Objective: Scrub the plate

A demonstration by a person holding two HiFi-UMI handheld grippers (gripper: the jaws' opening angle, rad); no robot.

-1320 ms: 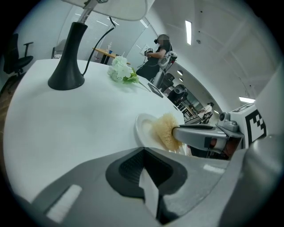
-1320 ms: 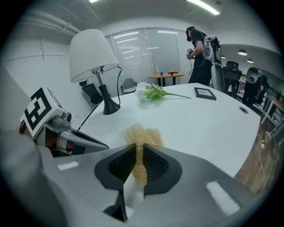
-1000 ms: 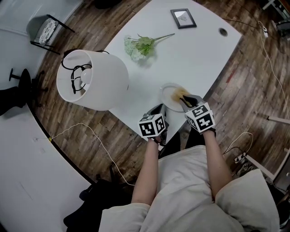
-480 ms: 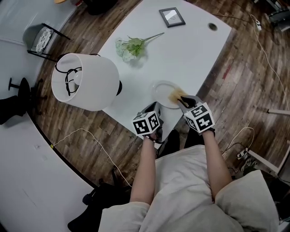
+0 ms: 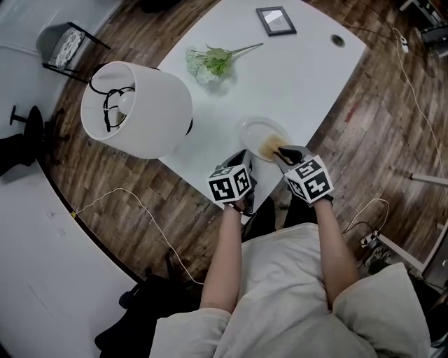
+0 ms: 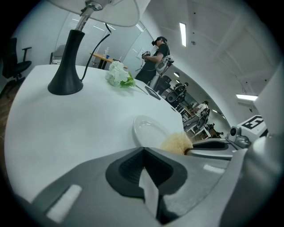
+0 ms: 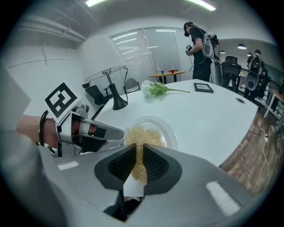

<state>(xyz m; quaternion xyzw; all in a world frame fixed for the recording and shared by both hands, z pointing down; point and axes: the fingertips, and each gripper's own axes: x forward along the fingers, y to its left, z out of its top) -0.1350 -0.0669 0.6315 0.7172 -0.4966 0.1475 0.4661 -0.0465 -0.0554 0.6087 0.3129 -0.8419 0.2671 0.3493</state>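
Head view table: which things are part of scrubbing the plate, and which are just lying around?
In use: plate; tan scrubber, clamped in the right gripper.
Lying about: lamp; flower sprig; picture frame. All three sit apart from the plate.

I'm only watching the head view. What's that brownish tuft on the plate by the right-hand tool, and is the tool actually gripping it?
Observer: The right gripper view shows a straw-coloured, fibrous scrubber pinched between the right gripper's fingers, with its loose end spread on the plate.
Operator: And the left tool, is it holding anything?
Observer: No. In its own view the left gripper's fingers are shut with nothing between them, and the plate lies just beyond their tips.
Operator: Is anyone else around?
Observer: Yes, a person stands beyond the far end of the table.
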